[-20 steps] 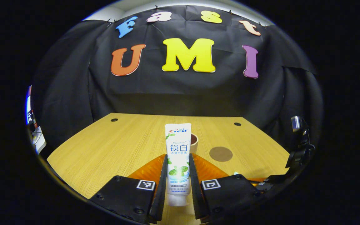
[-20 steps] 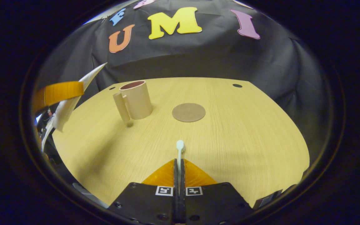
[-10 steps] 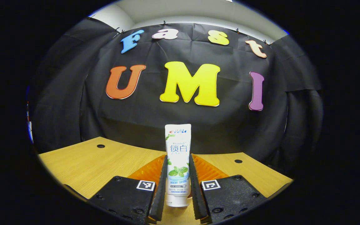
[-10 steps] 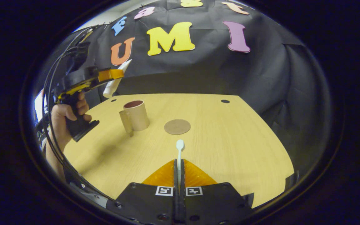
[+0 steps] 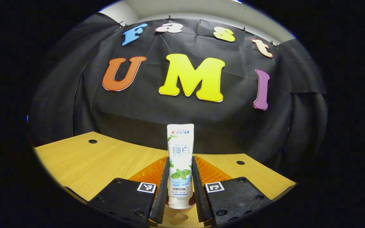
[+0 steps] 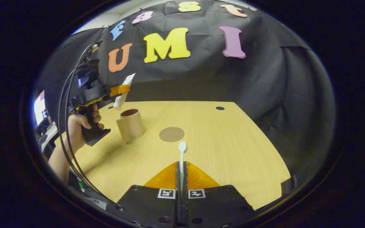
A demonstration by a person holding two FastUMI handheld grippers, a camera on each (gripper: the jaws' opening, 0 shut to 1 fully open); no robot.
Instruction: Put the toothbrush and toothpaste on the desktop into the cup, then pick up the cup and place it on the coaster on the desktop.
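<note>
My left gripper (image 5: 180, 166) is shut on a white toothpaste tube (image 5: 180, 158), cap end down, held in the air. In the right gripper view that same left gripper (image 6: 120, 90) holds the toothpaste tube (image 6: 123, 93) tilted just above the tan cup (image 6: 132, 123), which stands upright on the wooden table with its handle toward the front left. A round brown coaster (image 6: 171, 134) lies flat to the right of the cup. My right gripper (image 6: 181, 169) is shut on a white toothbrush (image 6: 182, 153), whose head points ahead toward the coaster.
The wooden desktop (image 6: 220, 148) has small dark holes (image 6: 220, 108) near its back corners. A hand (image 6: 79, 126) and trailing cables (image 6: 67, 126) sit at the left, with a lit screen (image 6: 40, 107) beyond the table's left edge.
The left gripper has carried the toothpaste from low over the table up and forward to just above the cup. The right gripper has drawn back a little, still holding the toothbrush.
</note>
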